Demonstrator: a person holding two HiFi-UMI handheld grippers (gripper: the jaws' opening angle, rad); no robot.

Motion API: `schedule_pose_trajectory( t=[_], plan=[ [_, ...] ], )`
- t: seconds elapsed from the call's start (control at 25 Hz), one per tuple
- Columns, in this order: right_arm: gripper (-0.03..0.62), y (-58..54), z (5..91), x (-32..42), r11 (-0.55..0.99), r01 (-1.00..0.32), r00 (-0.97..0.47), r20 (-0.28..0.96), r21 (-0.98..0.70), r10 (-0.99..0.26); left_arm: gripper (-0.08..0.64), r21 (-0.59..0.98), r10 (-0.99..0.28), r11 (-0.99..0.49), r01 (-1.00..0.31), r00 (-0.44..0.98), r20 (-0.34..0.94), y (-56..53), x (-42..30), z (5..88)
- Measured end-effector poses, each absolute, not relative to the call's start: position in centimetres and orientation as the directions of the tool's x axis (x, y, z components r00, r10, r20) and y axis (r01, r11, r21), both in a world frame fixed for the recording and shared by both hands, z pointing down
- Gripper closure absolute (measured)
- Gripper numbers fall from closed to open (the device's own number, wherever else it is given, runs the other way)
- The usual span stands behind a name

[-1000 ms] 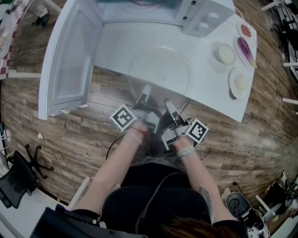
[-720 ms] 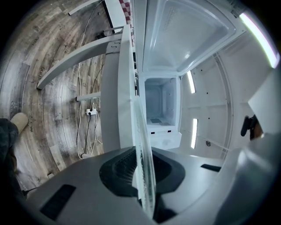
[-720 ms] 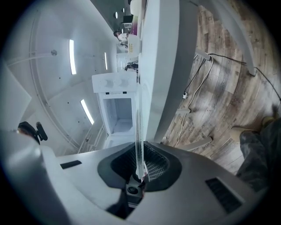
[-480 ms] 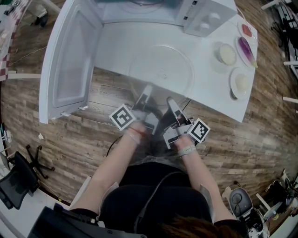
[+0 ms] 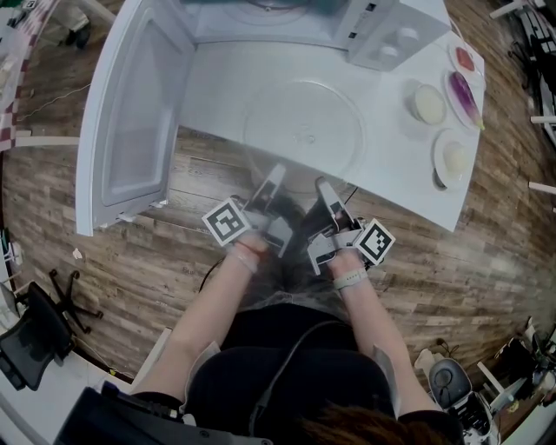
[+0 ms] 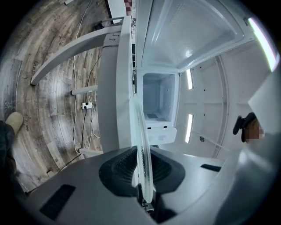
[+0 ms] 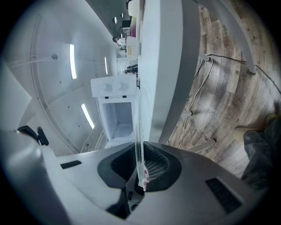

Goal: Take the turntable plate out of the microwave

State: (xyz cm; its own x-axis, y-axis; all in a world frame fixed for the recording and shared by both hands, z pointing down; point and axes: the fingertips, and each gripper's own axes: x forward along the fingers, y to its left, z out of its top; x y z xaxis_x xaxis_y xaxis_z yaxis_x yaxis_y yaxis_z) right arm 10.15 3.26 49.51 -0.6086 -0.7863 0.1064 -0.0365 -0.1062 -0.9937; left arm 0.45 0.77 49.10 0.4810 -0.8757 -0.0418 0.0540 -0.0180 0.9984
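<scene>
Small dishes [image 5: 452, 156] on white table [image 5: 408, 178]

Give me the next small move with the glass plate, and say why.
Probably ease the turntable plate a little further over the table and set it down flat. It is already clear of the microwave and over the white top. Its near rim overhangs the table edge, and only the left tongs and right tongs pinch it there.
</scene>
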Motion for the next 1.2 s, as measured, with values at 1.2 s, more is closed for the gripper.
schedule_pose_trajectory(
  t=[1.2],
  plan=[
    [0.549,1.8,49.4,9.9,-0.113,-0.028,-0.578,0.108,-0.993,-0.809,0.528,0.993,-0.849,0.024,0.119,0.526,-0.043,2.8,0.6,48.6]
  ],
)
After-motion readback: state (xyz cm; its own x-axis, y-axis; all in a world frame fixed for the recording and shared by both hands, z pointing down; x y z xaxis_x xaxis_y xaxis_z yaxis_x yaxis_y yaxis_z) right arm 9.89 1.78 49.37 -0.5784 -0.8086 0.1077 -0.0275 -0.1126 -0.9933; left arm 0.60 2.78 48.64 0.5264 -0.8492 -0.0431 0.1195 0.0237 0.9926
